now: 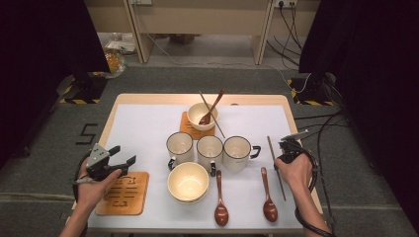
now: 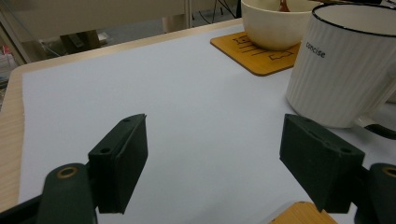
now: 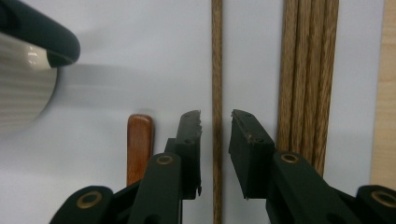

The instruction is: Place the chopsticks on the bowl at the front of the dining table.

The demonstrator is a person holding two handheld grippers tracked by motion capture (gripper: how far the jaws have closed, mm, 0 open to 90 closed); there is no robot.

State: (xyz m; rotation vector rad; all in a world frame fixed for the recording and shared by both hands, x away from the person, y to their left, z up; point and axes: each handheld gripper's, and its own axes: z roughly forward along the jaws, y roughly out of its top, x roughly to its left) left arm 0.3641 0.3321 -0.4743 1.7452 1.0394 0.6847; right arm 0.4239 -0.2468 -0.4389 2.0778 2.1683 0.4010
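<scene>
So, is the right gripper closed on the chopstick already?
Not yet. The right gripper is open: its jaws stand on either side of the chopstick, with a small gap on each side.

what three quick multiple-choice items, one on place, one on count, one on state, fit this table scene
1. Where is the single thin brown wooden chopstick?
A. between the right hand-held gripper's jaws
B. in a mug
C. on the coaster

2. How many white ribbed ceramic mugs with dark rims stand in the row?
A. two
B. three
C. five

3. What is the state of the left hand-held gripper?
A. shut on a spoon
B. open, empty
C. shut on a bowl

1 A: the right gripper view shows the stick running up the gap between the jaws.
2 B: the high view shows three side by side.
3 B: its jaws stand wide apart over bare white mat.
</scene>
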